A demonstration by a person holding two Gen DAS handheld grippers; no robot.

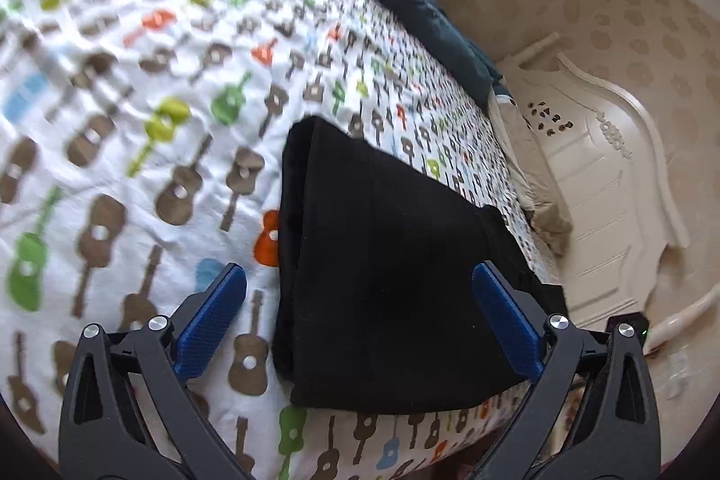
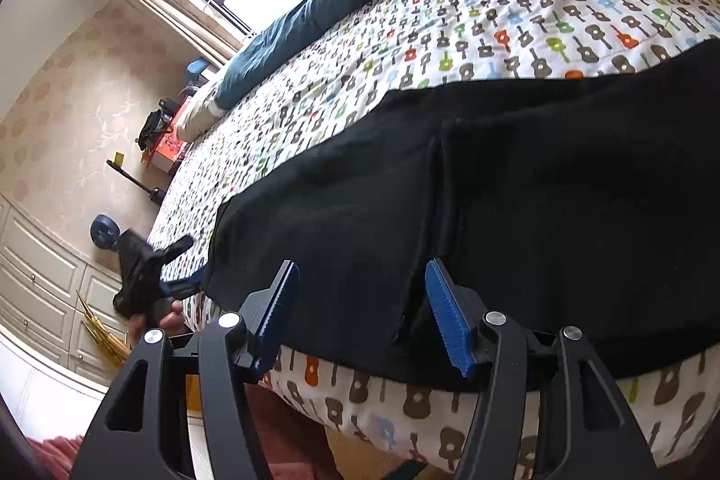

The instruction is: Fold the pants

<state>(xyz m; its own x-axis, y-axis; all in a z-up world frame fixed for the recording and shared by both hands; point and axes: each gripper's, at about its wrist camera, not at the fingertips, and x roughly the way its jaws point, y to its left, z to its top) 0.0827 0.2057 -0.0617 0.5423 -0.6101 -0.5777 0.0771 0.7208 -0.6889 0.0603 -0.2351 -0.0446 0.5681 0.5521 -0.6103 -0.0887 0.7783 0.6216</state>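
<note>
Black pants [image 2: 517, 183] lay folded flat at the edge of the bed [image 2: 450, 30]. Left gripper [image 1: 360, 291] and right gripper [image 2: 360, 300] both stood apart above the cloth, gripping nothing.

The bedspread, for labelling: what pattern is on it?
White bedspread with small multicoloured guitars; clearest in the right wrist view.
</note>
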